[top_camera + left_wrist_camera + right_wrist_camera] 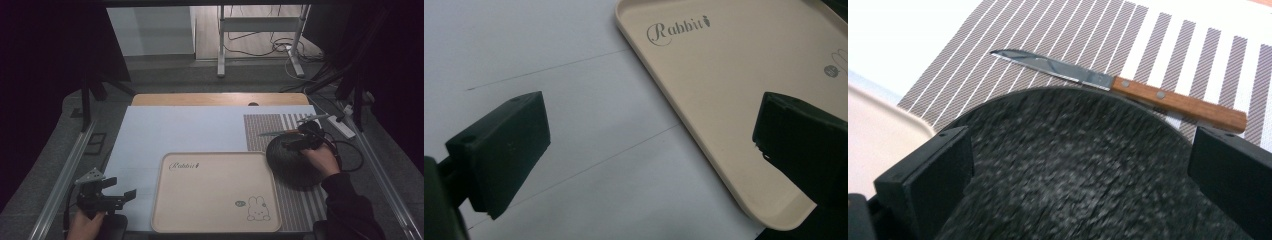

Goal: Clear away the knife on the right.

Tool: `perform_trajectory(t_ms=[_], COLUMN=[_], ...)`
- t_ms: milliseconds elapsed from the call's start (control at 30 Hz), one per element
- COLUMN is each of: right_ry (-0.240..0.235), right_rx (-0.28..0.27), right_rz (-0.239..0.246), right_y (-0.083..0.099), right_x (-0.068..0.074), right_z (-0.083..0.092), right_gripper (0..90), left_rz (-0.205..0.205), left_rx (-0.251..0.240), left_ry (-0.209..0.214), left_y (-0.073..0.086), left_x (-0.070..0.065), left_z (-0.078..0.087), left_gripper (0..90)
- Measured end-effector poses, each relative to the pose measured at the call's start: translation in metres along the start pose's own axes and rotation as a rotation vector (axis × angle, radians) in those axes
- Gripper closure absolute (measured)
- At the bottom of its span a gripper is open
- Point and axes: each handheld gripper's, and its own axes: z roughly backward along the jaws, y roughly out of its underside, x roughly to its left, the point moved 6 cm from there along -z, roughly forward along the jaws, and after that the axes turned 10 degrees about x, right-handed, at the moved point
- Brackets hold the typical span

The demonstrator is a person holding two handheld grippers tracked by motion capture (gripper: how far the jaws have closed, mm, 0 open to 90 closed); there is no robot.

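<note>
A: Knife (1128,89), wooden-handled, is seen flat on the striped placemat (1058,35), just past the far rim of the dark plate (1073,165). Right gripper (1083,165) is held over the plate, jaws wide, nothing gripped.

B: Step judged: reach for the knife. A short advance and a closing across the handle would be needed.

A: Left gripper (649,150), open and empty, is parked beside the beige Rabbit tray (704,115).

B: Tray and plate are noted bare.
</note>
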Motion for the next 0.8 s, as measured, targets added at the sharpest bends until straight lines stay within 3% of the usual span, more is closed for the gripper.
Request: perform_trajectory(t_ms=[267,367,633,800], right_ry=[0.009,-0.010,0.039,0.044], right_rx=[0.021,0.040,0.067,0.081], right_rz=[-0.018,-0.034,-0.057,-0.078], right_y=[-0.010,-0.013,-0.022,-0.029], right_x=[-0.012,-0.017,-0.036,-0.043], right_z=[-0.010,-0.015,-0.025,-0.030], right_gripper=[0.0,0.0,0.0,0.0], left_rz=[-0.001,0.000,-0.001,-0.002], left_rx=[0.001,0.000,0.002,0.003], left_ry=[0.000,-0.001,-0.001,0.000], left_y=[0.000,0.000,-0.001,-0.001], left_x=[0.000,0.000,0.000,0.000], left_z=[0.000,0.000,-0.001,-0.001], left_gripper=[1.8,1.9,1.9,1.9])
